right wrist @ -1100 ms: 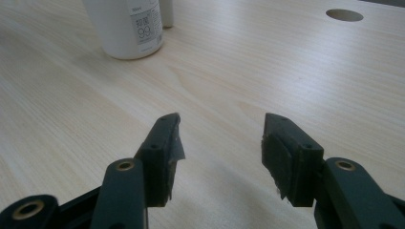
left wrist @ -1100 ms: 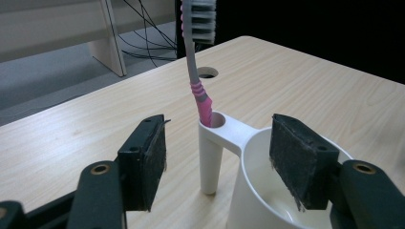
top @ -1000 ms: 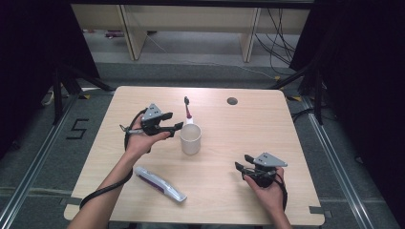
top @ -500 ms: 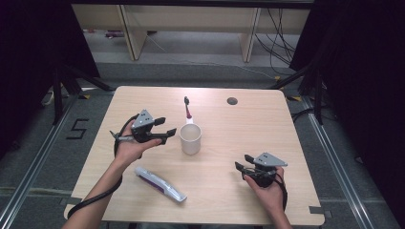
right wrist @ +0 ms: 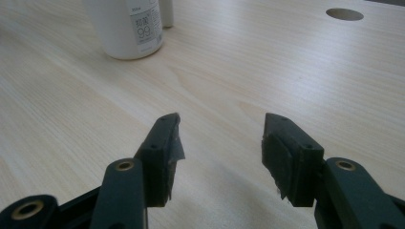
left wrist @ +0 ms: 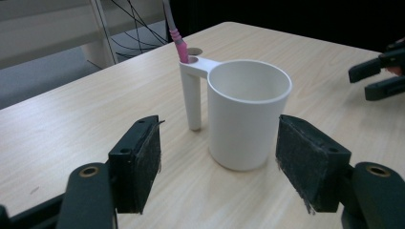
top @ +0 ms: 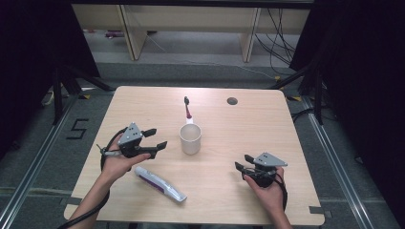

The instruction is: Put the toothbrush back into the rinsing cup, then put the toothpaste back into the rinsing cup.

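Observation:
A white cup (top: 190, 138) stands upright mid-table, with a side tube holding a pink toothbrush (top: 187, 107). In the left gripper view the cup (left wrist: 248, 112) is empty and the toothbrush (left wrist: 175, 36) rises from its holder. My left gripper (top: 155, 138) is open, a short way left of the cup, jaws pointing at it. A white and purple toothpaste tube (top: 160, 183) lies flat near the front edge, below the left hand. My right gripper (top: 240, 168) is open and empty at the front right. In its own view the gripper (right wrist: 220, 148) hovers low over bare wood, the cup (right wrist: 130, 26) farther off.
The light wooden table (top: 239, 129) has a round cable hole (top: 232, 101) at the back right. Dark curtains flank the table, and cables and shelving legs lie on the floor behind it. In the left gripper view the right gripper's jaws (left wrist: 379, 76) appear at the far right.
My left gripper has drawn back from the cup, leftward and toward the person, still open. The cup, toothbrush, toothpaste tube and right gripper have stayed put.

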Action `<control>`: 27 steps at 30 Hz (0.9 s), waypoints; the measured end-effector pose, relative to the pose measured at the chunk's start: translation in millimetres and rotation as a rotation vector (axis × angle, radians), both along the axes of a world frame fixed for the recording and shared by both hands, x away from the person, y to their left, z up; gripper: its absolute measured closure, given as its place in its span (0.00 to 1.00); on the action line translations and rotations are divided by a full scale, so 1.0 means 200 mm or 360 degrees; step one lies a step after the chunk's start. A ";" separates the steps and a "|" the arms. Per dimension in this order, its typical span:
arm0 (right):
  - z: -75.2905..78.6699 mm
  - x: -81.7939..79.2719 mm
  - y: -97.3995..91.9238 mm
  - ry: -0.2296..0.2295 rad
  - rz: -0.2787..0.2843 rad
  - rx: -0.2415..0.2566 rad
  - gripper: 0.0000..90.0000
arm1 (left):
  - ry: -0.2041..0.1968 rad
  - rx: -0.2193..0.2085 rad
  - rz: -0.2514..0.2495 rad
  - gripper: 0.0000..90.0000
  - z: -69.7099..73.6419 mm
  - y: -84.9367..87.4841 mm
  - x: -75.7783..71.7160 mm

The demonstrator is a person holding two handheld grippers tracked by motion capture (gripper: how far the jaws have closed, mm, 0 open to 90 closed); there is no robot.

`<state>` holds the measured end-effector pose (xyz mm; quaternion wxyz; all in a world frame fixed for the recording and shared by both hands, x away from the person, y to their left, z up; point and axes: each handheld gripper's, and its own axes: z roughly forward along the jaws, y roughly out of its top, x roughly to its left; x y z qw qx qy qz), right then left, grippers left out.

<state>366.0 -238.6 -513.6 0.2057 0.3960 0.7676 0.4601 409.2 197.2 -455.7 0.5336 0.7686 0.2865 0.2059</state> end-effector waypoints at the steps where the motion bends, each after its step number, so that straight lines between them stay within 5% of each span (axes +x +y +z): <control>1: 0.00 0.00 0.00 0.0000 0.0000 0.0000 0.53 | 0.0000 0.0000 0.0000 0.36 0.00 0.00 0.00; 11: 0.00 0.01 -0.01 0.0000 0.0019 0.0019 0.53 | -0.0042 0.0095 -0.0089 0.35 0.00 0.04 -0.11; 13: 0.00 0.01 -0.01 -0.0027 -0.0001 -0.0002 0.53 | -0.0047 0.0091 -0.0092 0.35 0.01 0.05 -0.12; 17: 0.00 0.00 0.00 0.0029 -0.0002 0.0029 0.53 | -0.0037 0.0105 -0.0100 0.35 0.01 0.07 -0.13; 27: 0.00 0.01 0.00 -0.0020 0.0001 -0.0005 0.53 | -0.0064 0.0140 -0.0169 0.34 0.01 0.05 -0.15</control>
